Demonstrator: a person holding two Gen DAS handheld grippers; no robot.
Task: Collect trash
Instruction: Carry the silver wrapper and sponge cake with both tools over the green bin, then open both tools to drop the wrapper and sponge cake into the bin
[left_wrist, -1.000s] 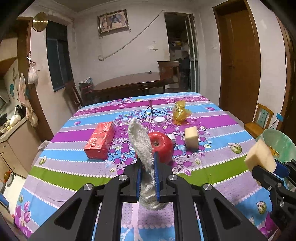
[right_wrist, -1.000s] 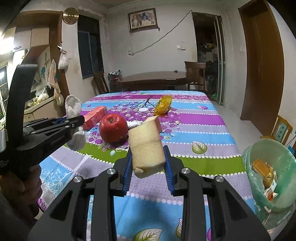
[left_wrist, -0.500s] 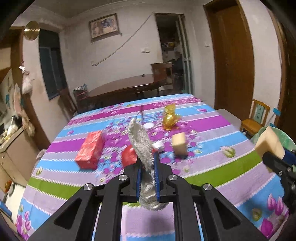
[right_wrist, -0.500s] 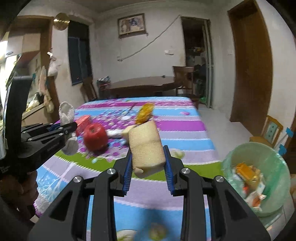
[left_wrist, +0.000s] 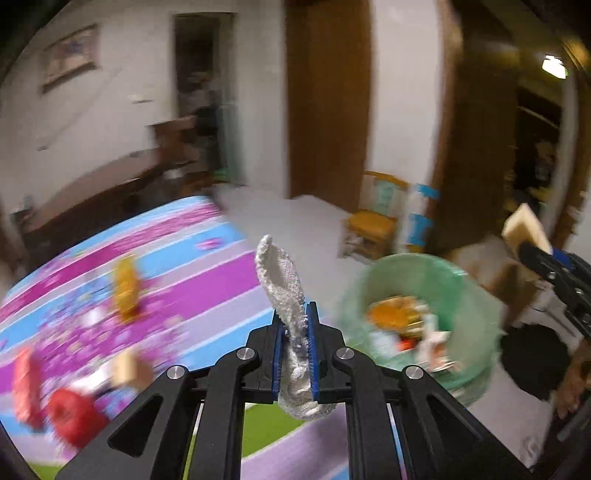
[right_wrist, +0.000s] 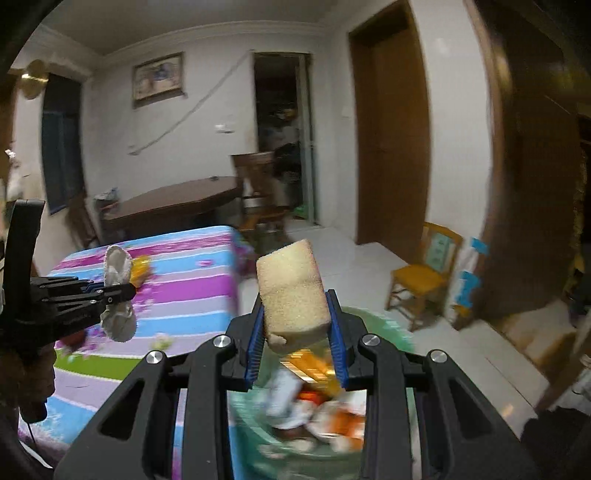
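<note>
My left gripper (left_wrist: 294, 314) is shut on a crumpled white mesh wrapper (left_wrist: 282, 280) that sticks up between its blue pads, over the table's right edge. To its right stands a green-lined trash bin (left_wrist: 461, 295) with several wrappers inside. My right gripper (right_wrist: 295, 317) is shut on a tan sponge block (right_wrist: 291, 288), held right above the same trash bin (right_wrist: 388, 332). In the right wrist view the left gripper (right_wrist: 125, 291) with the white wrapper (right_wrist: 118, 262) shows at the left. The right gripper's sponge (left_wrist: 524, 229) appears at the far right of the left wrist view.
The striped tablecloth (left_wrist: 207, 273) carries a yellow wrapper (left_wrist: 125, 288), a second tan block (left_wrist: 127, 369), a red apple (left_wrist: 74, 413) and a red box (left_wrist: 24, 384), all blurred. A small yellow chair (right_wrist: 421, 277) stands by the wooden door. White floor lies beyond the bin.
Both grippers have swung right, off the table toward the green bin, each keeping its load. The bin now sits under the right gripper; table items have slid to the left.
</note>
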